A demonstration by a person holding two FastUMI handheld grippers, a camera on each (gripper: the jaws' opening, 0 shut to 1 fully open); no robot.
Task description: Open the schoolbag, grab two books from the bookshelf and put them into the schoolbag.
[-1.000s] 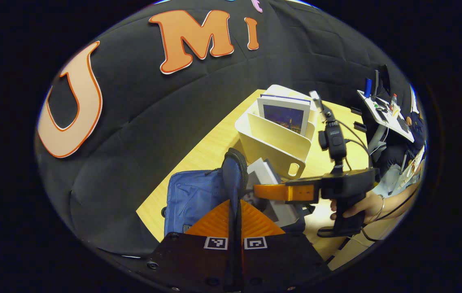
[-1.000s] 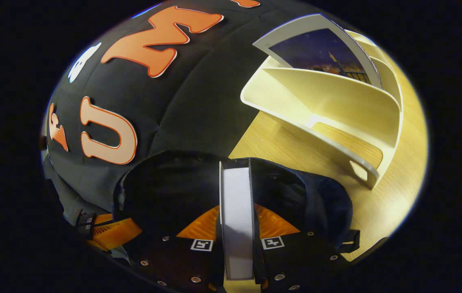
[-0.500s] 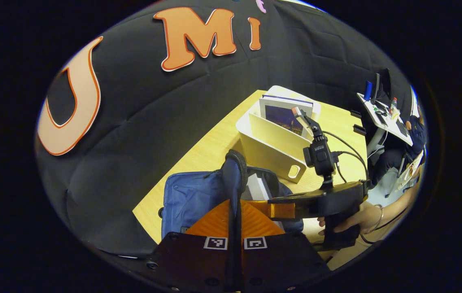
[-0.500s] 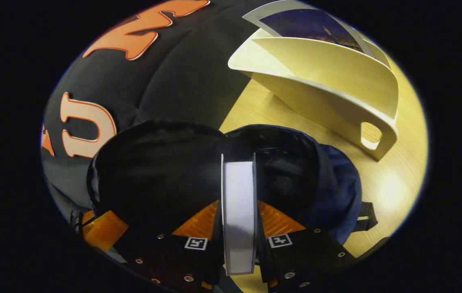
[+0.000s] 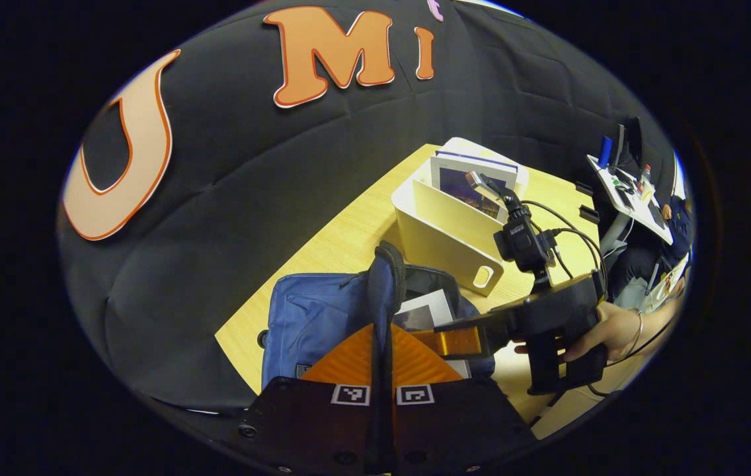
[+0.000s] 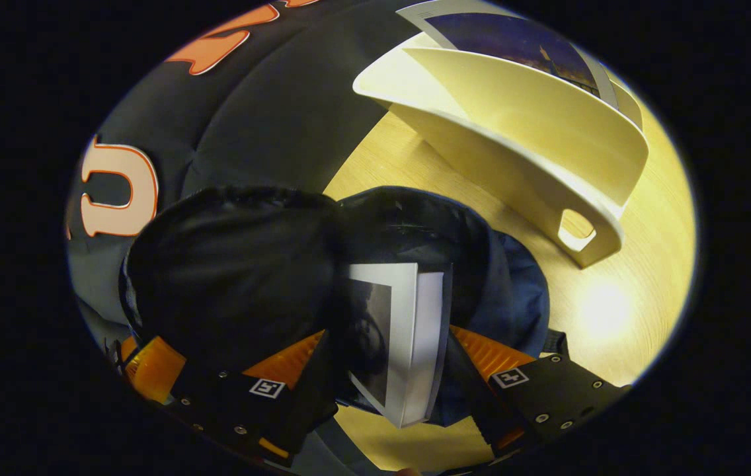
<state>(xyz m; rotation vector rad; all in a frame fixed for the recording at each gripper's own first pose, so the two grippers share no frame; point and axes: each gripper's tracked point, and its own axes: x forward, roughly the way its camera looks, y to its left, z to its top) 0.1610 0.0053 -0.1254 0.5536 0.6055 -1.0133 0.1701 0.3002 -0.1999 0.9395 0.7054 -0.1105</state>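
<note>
The left tongs [image 5: 381, 344] pinch the blue schoolbag's [image 5: 309, 316] flap; the right tongs [image 6: 392, 370], spread, flank a white-edged book [image 6: 402, 344] tilted inside.

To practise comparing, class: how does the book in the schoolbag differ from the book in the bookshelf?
The book in the schoolbag leans, half sunk in the blue schoolbag; the book in the bookshelf stands in the cream bookshelf. The first's cover picture is grey, the second's dark blue. Both covers have white borders.
</note>
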